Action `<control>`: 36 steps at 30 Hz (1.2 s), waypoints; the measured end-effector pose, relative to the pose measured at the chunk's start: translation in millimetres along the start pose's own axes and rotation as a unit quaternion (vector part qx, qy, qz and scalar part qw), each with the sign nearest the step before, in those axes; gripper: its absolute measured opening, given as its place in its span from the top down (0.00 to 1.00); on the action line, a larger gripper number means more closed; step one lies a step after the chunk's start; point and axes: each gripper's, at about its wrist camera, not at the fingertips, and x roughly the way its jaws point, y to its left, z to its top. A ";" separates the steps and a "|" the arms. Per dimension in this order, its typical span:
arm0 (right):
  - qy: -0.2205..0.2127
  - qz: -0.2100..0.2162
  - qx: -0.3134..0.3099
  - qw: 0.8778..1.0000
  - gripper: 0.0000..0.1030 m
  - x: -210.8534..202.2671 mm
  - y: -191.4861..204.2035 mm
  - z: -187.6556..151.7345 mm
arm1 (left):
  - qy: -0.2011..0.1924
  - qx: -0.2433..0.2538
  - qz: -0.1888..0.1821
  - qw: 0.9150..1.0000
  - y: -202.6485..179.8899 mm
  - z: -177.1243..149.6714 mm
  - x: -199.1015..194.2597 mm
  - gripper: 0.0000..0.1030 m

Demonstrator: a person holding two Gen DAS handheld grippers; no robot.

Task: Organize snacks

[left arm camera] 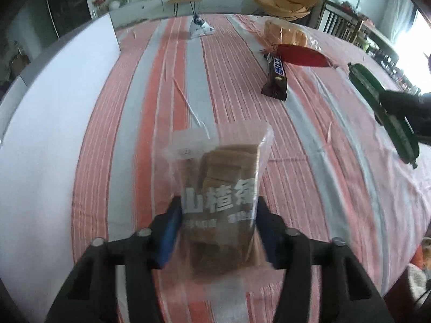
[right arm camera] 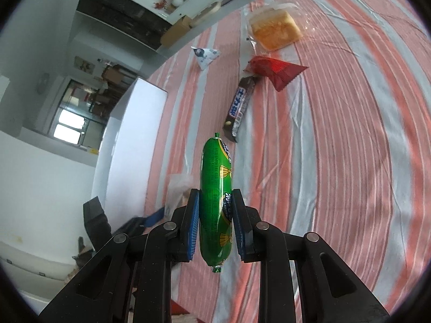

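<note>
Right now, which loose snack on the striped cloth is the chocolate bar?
On the pink-and-grey striped tablecloth, find the bagged yellow bread. Nearer lies a red foil packet. The long dark-brown chocolate bar touches its tip, the only one with blue-and-white lettering.

Striped tablecloth; on it chocolate bar; red packet; bagged bread; white pouch

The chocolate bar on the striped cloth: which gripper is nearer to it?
Right. The right gripper, holding the green sausage, is just short of the chocolate bar; the left gripper is farther back.
</note>
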 end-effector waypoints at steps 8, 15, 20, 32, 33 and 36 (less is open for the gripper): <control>-0.001 0.029 -0.013 0.999 0.77 -2.3 35.4 17.4 | -0.047 -0.068 -0.102 0.991 12.4 -6.5 -46.2 0.55; 0.007 0.104 -0.096 0.990 0.77 22.7 161.2 46.4 | -0.151 -0.096 -0.082 0.980 48.7 4.1 -159.7 0.55; 0.031 0.153 -0.170 0.973 0.77 59.8 265.5 35.4 | -0.185 -0.166 0.023 0.968 129.7 -16.0 -209.1 0.55; -0.034 0.028 -0.270 0.962 0.26 56.2 237.7 -5.4 | -0.214 -0.257 0.106 0.936 180.0 -58.5 -222.6 0.23; -0.051 -0.009 -0.270 0.961 0.26 51.9 211.2 -8.3 | -0.218 -0.247 0.092 0.940 171.2 -53.5 -220.7 0.23; -0.091 -0.155 -0.255 0.950 0.26 38.0 114.0 -20.6 | -0.220 -0.193 0.032 0.956 119.0 -34.8 -206.3 0.13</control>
